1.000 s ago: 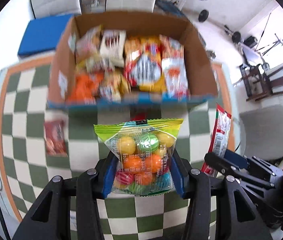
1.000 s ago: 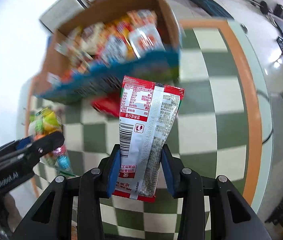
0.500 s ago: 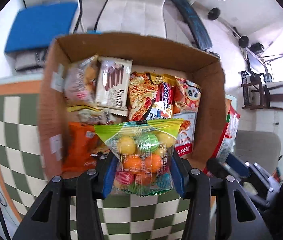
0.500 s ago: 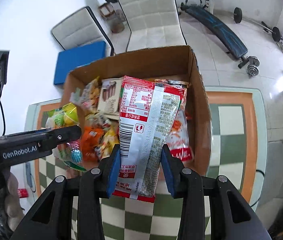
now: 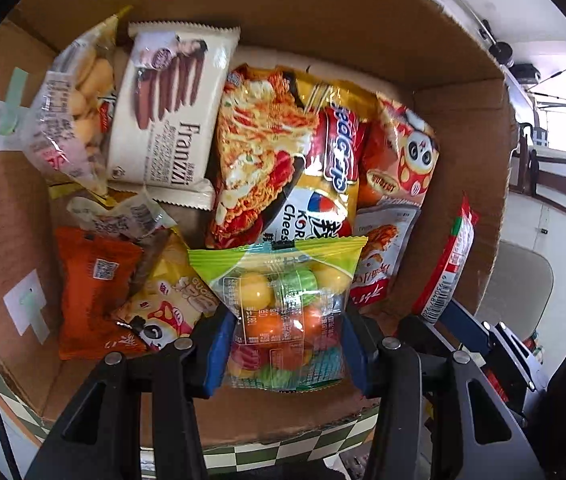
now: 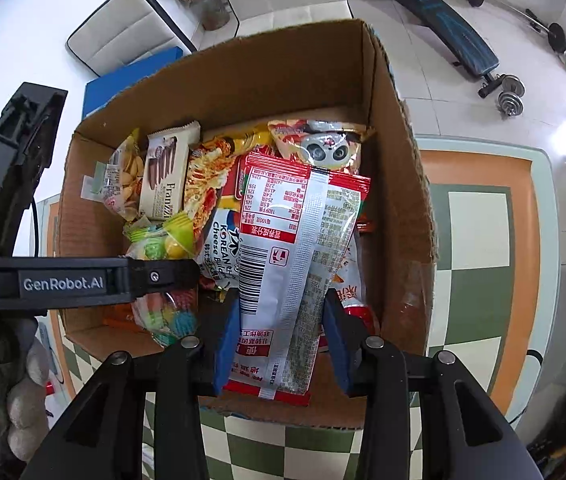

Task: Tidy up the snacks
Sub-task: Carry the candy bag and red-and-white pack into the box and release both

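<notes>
My left gripper [image 5: 283,344] is shut on a clear bag of coloured gum balls [image 5: 283,308] with a green top, held over the near part of an open cardboard box [image 5: 471,92]. The box holds several snack packs, among them a cream Franzzi wafer pack [image 5: 167,116] and a yellow noodle pack [image 5: 283,152]. My right gripper [image 6: 279,344] is shut on a red-and-silver snack packet [image 6: 295,264], held over the box's right half [image 6: 407,184]. That packet also shows in the left wrist view [image 5: 447,264]. The left gripper also shows in the right wrist view [image 6: 159,276], to the left.
The box stands on a green-and-white checkered table with an orange border [image 6: 479,296]. Behind the box are white chairs [image 6: 131,28] and a blue pad [image 6: 103,88]. A weight bench and dumbbells [image 6: 443,16] lie on the tiled floor to the right.
Both grippers have moved forward from over the table to over the open box, still holding their packets. The box now fills the left wrist view.
</notes>
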Demonstrator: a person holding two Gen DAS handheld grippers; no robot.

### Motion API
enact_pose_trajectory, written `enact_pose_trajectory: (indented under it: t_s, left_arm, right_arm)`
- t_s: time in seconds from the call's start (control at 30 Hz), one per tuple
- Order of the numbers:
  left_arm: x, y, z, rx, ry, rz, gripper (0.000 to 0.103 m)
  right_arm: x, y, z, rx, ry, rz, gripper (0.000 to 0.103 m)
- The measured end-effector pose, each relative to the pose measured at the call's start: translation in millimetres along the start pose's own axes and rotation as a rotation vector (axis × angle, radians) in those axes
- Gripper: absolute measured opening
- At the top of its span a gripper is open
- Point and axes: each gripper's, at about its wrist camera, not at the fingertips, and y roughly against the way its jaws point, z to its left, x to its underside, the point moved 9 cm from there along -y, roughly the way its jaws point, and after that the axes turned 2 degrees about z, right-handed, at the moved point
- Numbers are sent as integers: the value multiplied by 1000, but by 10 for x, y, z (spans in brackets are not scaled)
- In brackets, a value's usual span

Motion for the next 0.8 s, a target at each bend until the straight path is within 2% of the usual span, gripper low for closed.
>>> enact_pose_trajectory:
  t_s: [0.13, 0.27, 0.3, 0.4, 0.47, 0.57, 0.63, 0.8]
  left_arm:
    - [21, -58, 32, -39, 29, 12, 46]
    - [21, -57, 40, -30, 37, 10, 46]
    - [25, -53, 43, -28, 35, 11, 47]
    - [34, -10, 56, -9, 37, 10, 51]
    - [52, 27, 44, 15, 40, 4, 59]
    - [64, 129, 47, 12, 37, -23, 59]
    - [90, 208, 36, 8, 27, -38, 59]
    - [244, 407, -28, -23, -16, -111, 60]
  right_arm:
    - [17, -82, 15, -11, 17, 22, 46]
    - [33, -123, -5, -22, 4, 42, 49]
    - [35, -113, -10, -24, 0, 41, 52]
    - [40, -99, -4, -21, 6, 45, 71]
    - [49, -90, 15, -35, 6, 50, 71]
    - [53, -70, 9, -27, 6, 47, 73]
    - [56, -48, -3, -28, 1, 43, 81]
    - [104, 22, -20, 7, 10, 26, 91]
